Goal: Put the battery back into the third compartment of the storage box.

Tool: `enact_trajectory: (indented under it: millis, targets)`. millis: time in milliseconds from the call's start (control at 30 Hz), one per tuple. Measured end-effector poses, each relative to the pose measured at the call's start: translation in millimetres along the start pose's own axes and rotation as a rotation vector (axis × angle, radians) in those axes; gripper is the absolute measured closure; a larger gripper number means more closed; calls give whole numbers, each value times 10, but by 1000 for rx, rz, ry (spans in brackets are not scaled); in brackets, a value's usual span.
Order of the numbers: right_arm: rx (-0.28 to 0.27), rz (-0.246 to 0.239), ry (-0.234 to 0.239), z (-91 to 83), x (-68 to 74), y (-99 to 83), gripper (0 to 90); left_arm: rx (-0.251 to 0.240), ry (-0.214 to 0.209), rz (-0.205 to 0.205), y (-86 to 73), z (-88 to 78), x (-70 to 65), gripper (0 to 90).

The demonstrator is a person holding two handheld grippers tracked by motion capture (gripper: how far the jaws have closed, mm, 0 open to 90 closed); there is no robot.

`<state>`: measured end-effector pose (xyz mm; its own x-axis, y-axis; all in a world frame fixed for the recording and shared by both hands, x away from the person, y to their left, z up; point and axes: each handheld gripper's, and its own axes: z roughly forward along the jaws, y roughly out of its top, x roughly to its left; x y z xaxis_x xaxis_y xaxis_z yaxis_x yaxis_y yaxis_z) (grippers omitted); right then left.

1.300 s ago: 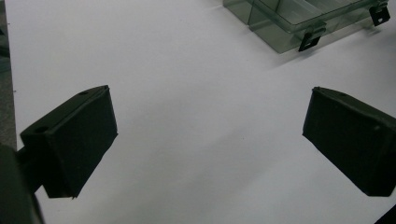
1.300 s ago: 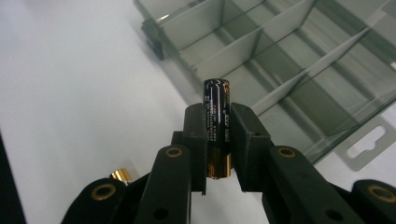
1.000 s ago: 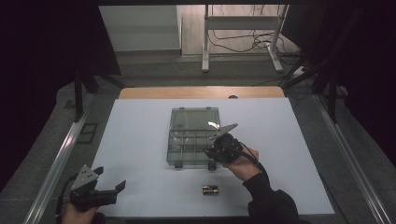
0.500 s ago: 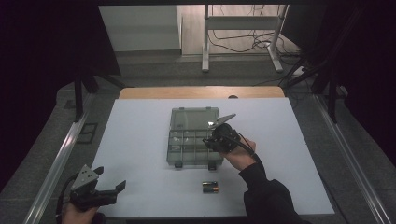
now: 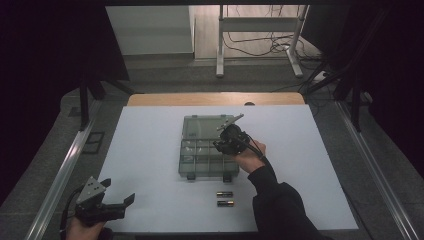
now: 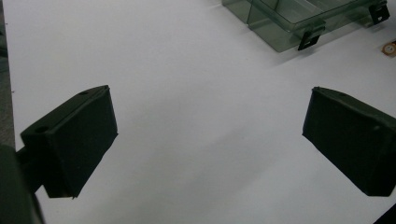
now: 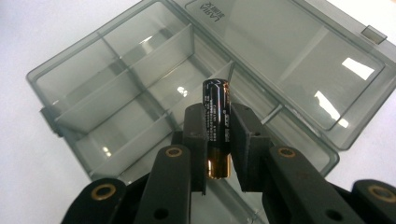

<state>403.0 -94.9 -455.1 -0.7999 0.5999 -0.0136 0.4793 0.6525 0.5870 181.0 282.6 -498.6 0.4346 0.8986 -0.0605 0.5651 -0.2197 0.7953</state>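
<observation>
A clear grey compartment box point(image 5: 200, 150) lies open at the table's middle, its lid point(image 7: 299, 60) folded back flat. My right gripper point(image 5: 226, 141) hovers over the box's right side, shut on a black battery point(image 7: 217, 126) with a copper end, held above the divided compartments point(image 7: 121, 98). Two more batteries point(image 5: 224, 198) lie on the white table just in front of the box. My left gripper point(image 5: 120, 202) rests at the table's front left corner, open with nothing between its pads point(image 6: 79, 140). The box's front latches point(image 6: 308, 39) show far off in the left gripper view.
The white tabletop point(image 5: 150, 165) has a wooden strip point(image 5: 215, 99) along its far edge. Metal rails point(image 5: 65, 165) run along both sides. A stand's legs and cables point(image 5: 260, 45) sit on the floor beyond the table.
My right gripper has carried the battery from beside the box's front right corner up and back over the box. The left gripper has stayed where it was.
</observation>
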Motion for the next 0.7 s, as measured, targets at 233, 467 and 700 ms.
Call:
enact_trajectory:
  millis: [233,467,700]
  targets:
    - [19,6,-11,129,-35,71,765,1,-1,2,0,0,-1,34]
    - [41,9,-17,264,-24,104,759,3,-1,6,1,2,-4,34]
    - [27,5,-22,224,-20,96,567,3,-2,5,1,3,-2,35]
